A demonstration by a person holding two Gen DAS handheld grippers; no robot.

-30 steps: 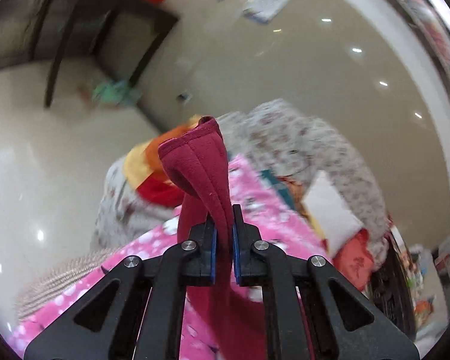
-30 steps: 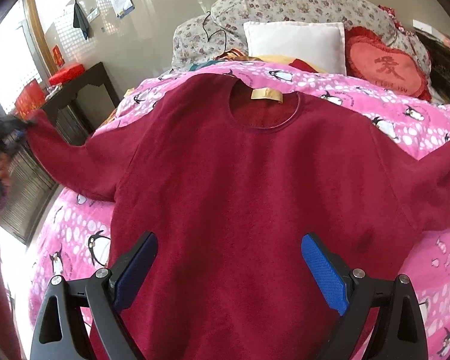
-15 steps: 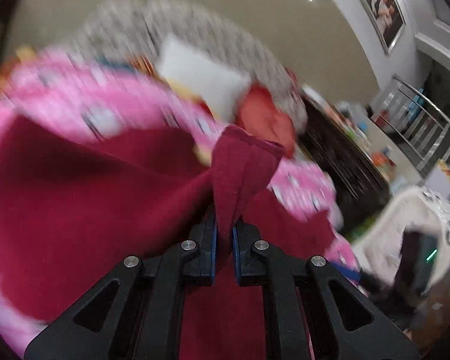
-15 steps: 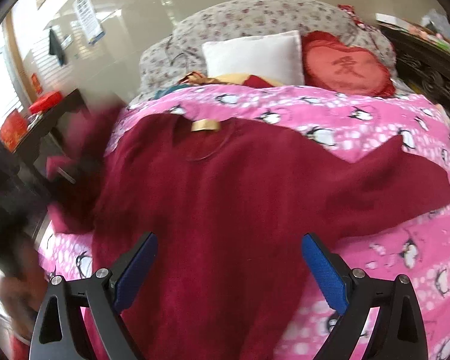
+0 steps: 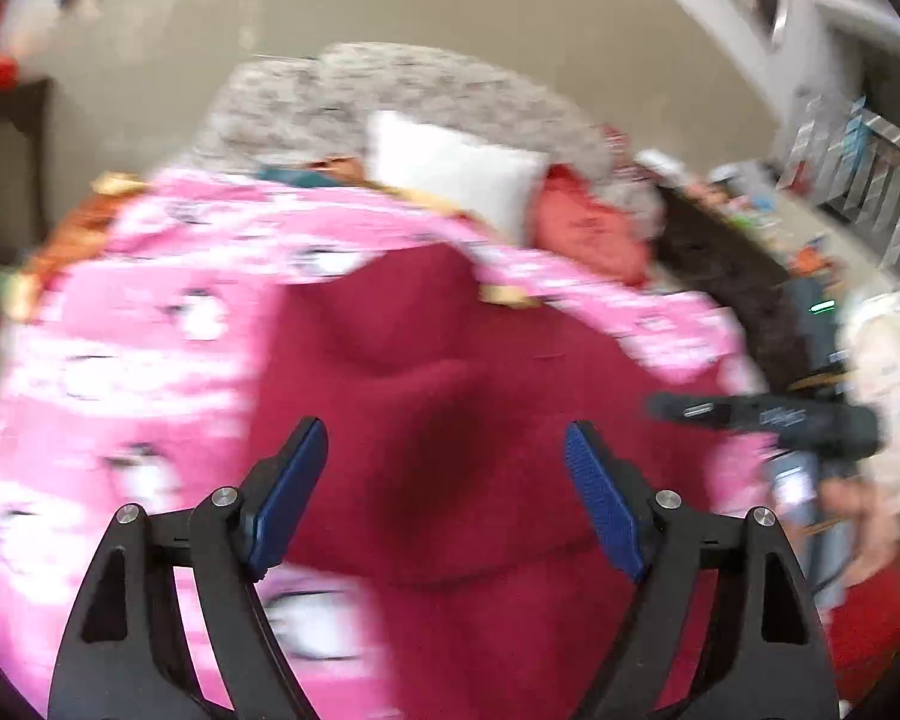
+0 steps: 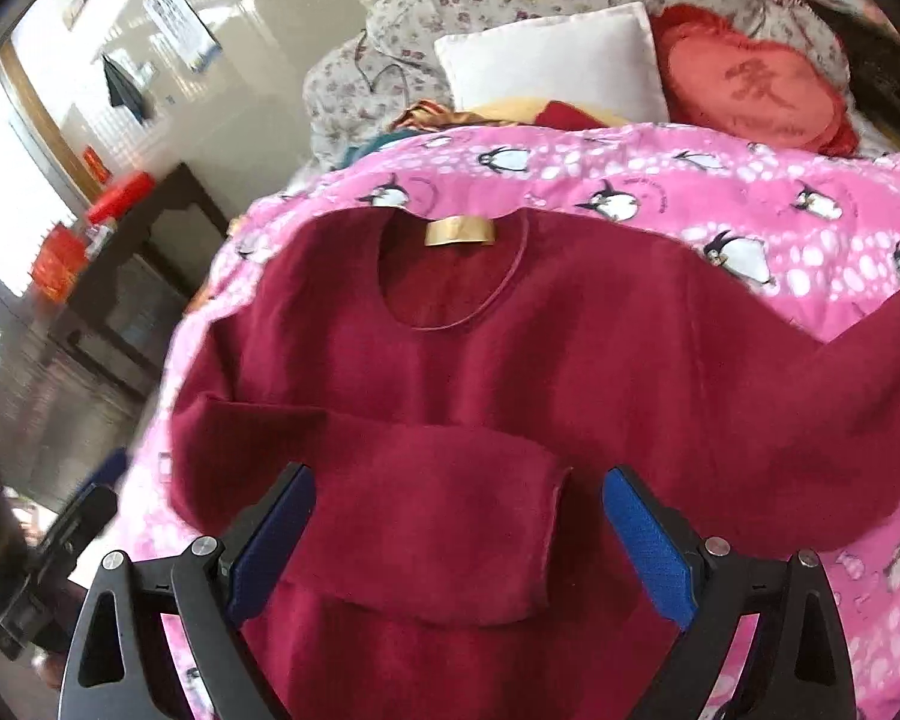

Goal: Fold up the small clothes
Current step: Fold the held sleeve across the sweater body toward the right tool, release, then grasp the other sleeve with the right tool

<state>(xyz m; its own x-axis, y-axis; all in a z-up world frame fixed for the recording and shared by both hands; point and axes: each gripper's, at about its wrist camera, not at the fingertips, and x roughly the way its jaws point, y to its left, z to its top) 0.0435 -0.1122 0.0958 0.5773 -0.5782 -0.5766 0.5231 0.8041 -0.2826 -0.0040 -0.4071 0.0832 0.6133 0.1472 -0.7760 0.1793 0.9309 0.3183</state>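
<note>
While motion blurs the left wrist view, I note my left gripper (image 5: 444, 480) spread wide and empty above the red sweater (image 5: 450, 396), which lies on the pink blanket (image 5: 120, 360). From the right wrist view, my right gripper (image 6: 456, 534) gapes wide, empty, over one sleeve (image 6: 426, 510) crossed below the neckline (image 6: 450, 282), presumably to narrow the garment.

left claw (image 5: 444, 498) released, spread | sleeve (image 6: 426, 516) apparently folded across sweater (image 6: 570, 360)
</note>
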